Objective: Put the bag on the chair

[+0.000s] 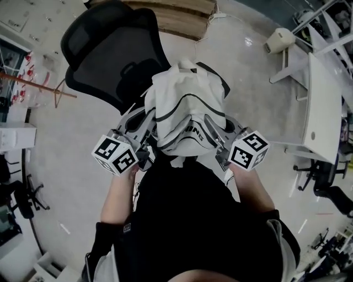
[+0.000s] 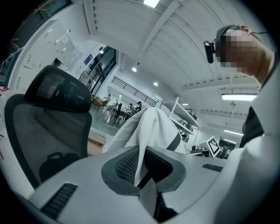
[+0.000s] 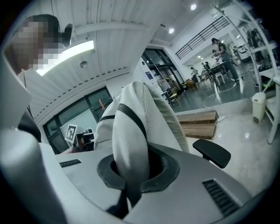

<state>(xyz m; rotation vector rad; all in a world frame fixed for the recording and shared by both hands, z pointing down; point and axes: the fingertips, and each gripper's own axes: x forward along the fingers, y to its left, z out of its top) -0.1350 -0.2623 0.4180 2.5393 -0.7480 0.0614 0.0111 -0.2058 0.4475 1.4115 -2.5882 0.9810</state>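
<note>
A white fabric bag [image 1: 187,113] with dark trim hangs in the air between my two grippers, just in front of a black mesh office chair [image 1: 113,52]. My left gripper [image 1: 148,144] is shut on the bag's left side, with a fold of white cloth [image 2: 151,135] pinched between its jaws. On the other side my right gripper [image 1: 220,144] is shut on the bag as well, a thick fold [image 3: 131,140] bulging up out of its jaws. The chair's backrest [image 2: 48,127] stands to the left in the left gripper view; one armrest [image 3: 212,152] shows in the right gripper view.
A white desk [image 1: 322,107] stands at the right with a small white bin [image 1: 279,39] beyond it. A wooden pallet or box [image 1: 176,15] lies behind the chair. Cabinets and another dark chair [image 1: 22,198] line the left side. The floor is pale and glossy.
</note>
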